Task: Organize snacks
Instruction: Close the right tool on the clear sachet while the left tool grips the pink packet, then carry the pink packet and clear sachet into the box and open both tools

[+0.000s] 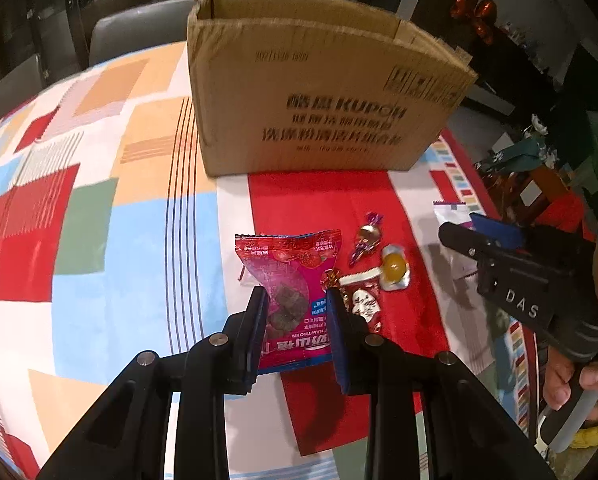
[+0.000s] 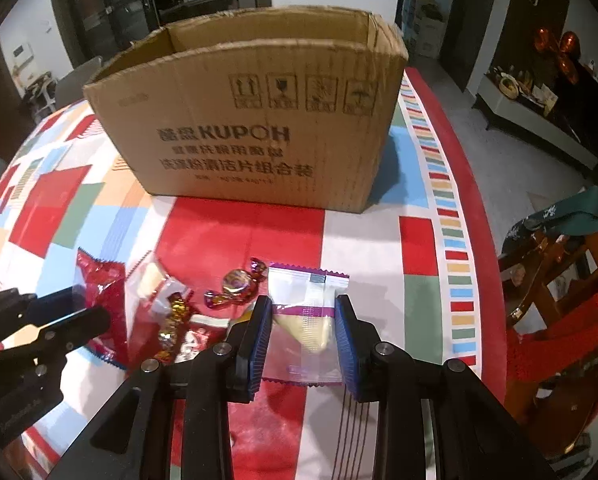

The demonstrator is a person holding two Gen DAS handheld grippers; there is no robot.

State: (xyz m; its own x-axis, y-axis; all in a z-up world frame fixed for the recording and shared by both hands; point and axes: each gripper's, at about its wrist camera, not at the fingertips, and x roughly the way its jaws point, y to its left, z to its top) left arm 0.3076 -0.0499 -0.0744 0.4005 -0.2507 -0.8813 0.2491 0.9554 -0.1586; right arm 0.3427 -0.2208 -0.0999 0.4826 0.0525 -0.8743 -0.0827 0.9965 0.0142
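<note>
An open cardboard box [image 1: 319, 96] stands at the back of the table; it also shows in the right wrist view [image 2: 251, 120]. My left gripper [image 1: 297, 300] is closed on a red hawthorn snack packet [image 1: 291, 280], which looks lifted off the cloth. My right gripper [image 2: 303, 312] is closed on a clear packet with a purple band [image 2: 305, 312] holding a pale yellow snack. Between them lie a purple foil candy [image 1: 365, 238], a yellow jelly cup [image 1: 393, 268] and a red-white candy [image 1: 363, 304]. The right gripper also shows in the left wrist view [image 1: 455, 236].
The table has a patchwork cloth [image 1: 99, 220] in red, blue, orange and white. Its right edge [image 2: 487, 240] drops to the floor, with a wooden chair [image 2: 559, 280] beside it. Grey chairs [image 1: 139, 36] stand behind the table on the left.
</note>
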